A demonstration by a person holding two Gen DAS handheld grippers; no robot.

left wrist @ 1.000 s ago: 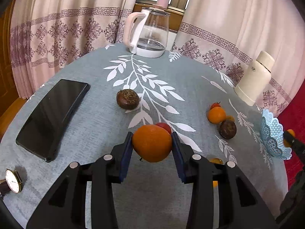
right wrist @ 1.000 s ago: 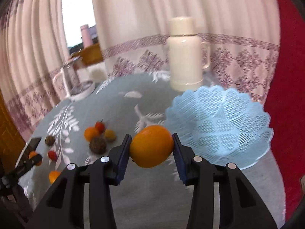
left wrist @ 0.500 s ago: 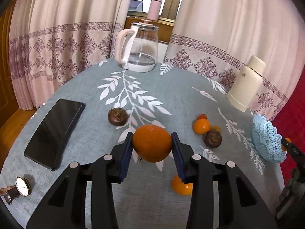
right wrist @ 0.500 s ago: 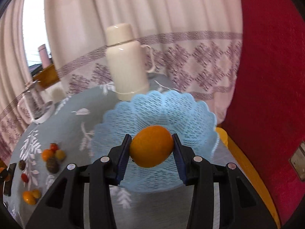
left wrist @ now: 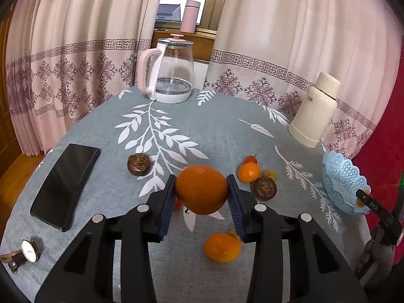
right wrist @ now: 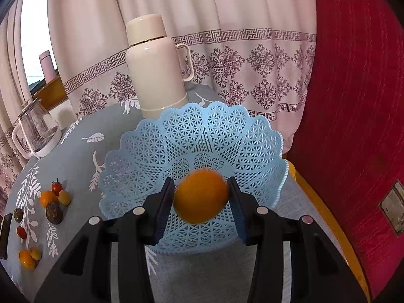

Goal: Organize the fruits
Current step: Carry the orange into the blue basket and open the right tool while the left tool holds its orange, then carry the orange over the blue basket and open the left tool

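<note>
Right gripper (right wrist: pixel 201 197): pinching an orange (right wrist: pixel 200 195), one pad on each side, the fruit slightly blurred. The orange is held directly above the blue lattice basket (right wrist: pixel 151 151), over the near part of its bowl and short of the centre. The basket looks empty. It sits at the right edge of the table (right wrist: pixel 75 156), with a cream flask (right wrist: pixel 156 65) just beyond its far rim.

Left gripper (left wrist: pixel 202 189): pinching a second, larger orange (left wrist: pixel 201 189), held clear above the table. In the left wrist view the basket (left wrist: pixel 338 176) is seen well off to the right, with the right gripper's finger (left wrist: pixel 371 203) at its near rim.

Governing relation: the basket lies straight below and slightly ahead of the right gripper, so the right hand is much the nearer to the drop point. The move is judged to need only a small lowering and a release. The left hand is judged to need a long sweep to the right before its orange can follow.

Fruit left on the table: a small orange (left wrist: pixel 248 172) with a red tomato (left wrist: pixel 250 159), a yellow fruit (left wrist: pixel 269 174) and a dark brown fruit (left wrist: pixel 264 188) in a cluster right of centre; another dark brown fruit (left wrist: pixel 139 164) to the left; one more orange (left wrist: pixel 222 247) near the left gripper.

Risk noted: the orange is round and may roll on the sloped lattice wall if released from height.

Also on the table: a phone (left wrist: pixel 65 184), a wristwatch (left wrist: pixel 27 251), a glass kettle (left wrist: pixel 169 73).
</note>
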